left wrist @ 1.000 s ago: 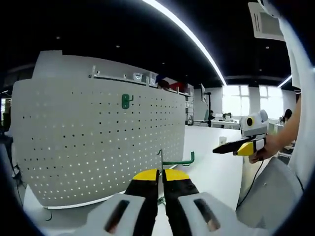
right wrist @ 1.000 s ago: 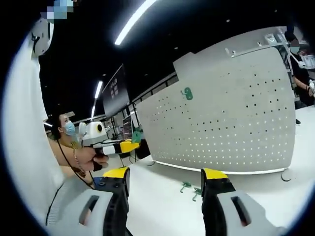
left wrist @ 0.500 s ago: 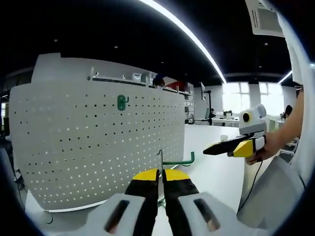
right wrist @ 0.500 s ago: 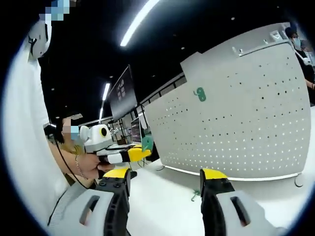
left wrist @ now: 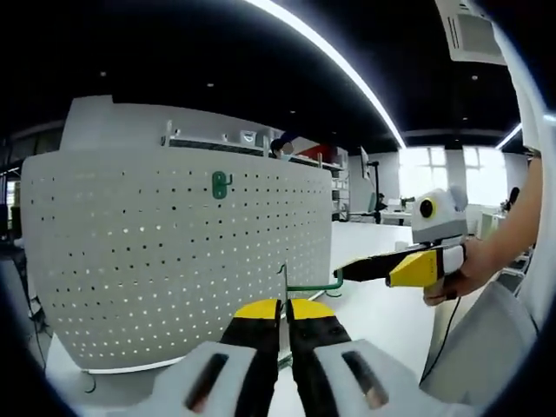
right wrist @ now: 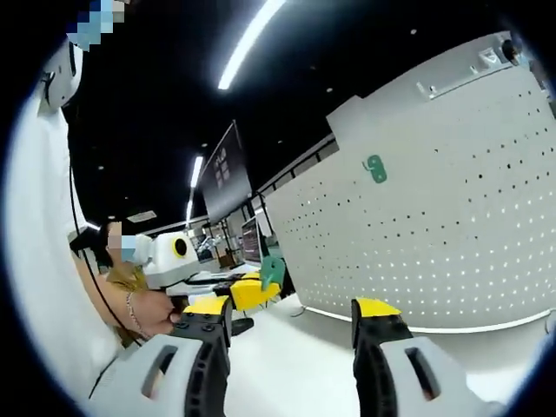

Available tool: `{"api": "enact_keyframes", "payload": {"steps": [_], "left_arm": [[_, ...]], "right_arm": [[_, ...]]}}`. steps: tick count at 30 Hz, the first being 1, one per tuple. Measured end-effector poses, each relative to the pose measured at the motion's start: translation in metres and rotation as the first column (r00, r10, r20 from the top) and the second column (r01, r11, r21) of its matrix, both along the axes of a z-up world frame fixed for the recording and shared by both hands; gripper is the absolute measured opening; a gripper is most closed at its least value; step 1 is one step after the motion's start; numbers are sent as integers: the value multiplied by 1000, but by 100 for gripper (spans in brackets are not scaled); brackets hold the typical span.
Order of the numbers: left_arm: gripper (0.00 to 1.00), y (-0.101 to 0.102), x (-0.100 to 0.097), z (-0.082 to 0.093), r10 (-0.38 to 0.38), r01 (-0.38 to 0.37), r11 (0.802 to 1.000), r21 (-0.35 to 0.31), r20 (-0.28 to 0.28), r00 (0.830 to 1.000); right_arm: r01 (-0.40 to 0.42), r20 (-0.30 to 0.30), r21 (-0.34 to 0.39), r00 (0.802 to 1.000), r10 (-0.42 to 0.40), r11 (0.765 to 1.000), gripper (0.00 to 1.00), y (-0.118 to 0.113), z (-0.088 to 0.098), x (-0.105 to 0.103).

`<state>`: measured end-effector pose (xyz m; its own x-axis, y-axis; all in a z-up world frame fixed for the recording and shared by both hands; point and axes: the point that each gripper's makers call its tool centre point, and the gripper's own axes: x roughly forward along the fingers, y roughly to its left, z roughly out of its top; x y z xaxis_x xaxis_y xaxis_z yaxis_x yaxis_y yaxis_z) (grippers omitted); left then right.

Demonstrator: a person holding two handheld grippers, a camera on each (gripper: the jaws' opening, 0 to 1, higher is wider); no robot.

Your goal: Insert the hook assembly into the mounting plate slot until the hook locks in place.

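So the left hand-held gripper point(left wrist: 280, 314) has its jaws pinched shut on a green hook point(left wrist: 310, 285), which sticks up just past the yellow tips, right in front of the white pegboard point(left wrist: 174, 261) standing on the bench point(left wrist: 382, 304). The left gripper view also catches the right hand-held gripper point(left wrist: 347, 271) coming in from the right, its tip near the hook's curled end. In the right gripper view that gripper's own jaws point(right wrist: 291, 309) are spread wide with nothing between them, and another green hook point(right wrist: 374, 168) is already mounted high on the board.
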<state>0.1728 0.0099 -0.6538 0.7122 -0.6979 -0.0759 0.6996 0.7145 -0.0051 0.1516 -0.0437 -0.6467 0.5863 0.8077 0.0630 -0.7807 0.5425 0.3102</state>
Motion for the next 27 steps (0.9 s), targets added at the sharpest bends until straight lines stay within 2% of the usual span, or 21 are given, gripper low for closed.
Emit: {"api": "enact_keyframes", "payload": {"steps": [5, 9, 11, 23, 24, 27], "left_arm": [[2, 1, 1, 1, 11, -11, 1000, 0, 3, 1000], [2, 1, 1, 1, 17, -17, 1000, -1, 3, 1000], [2, 1, 1, 2, 17, -17, 1000, -7, 3, 1000], [2, 4, 4, 3, 34, -34, 999, -10, 2, 999], [2, 3, 3, 3, 32, -32, 999, -14, -3, 999], [2, 3, 4, 2, 33, -33, 999, -13, -4, 999]], "right_arm": [[-10, -5, 28, 1000, 10, 1000, 50, 13, 5, 4], [19, -6, 50, 1000, -19, 999, 49, 17, 7, 10], [35, -16, 88, 999, -34, 996, 48, 17, 12, 13], [21, -28, 78, 999, -19, 997, 43, 35, 13, 16], [29, -19, 62, 999, -28, 998, 42, 36, 11, 17], [35, -25, 72, 999, -33, 997, 37, 37, 12, 19]]}}
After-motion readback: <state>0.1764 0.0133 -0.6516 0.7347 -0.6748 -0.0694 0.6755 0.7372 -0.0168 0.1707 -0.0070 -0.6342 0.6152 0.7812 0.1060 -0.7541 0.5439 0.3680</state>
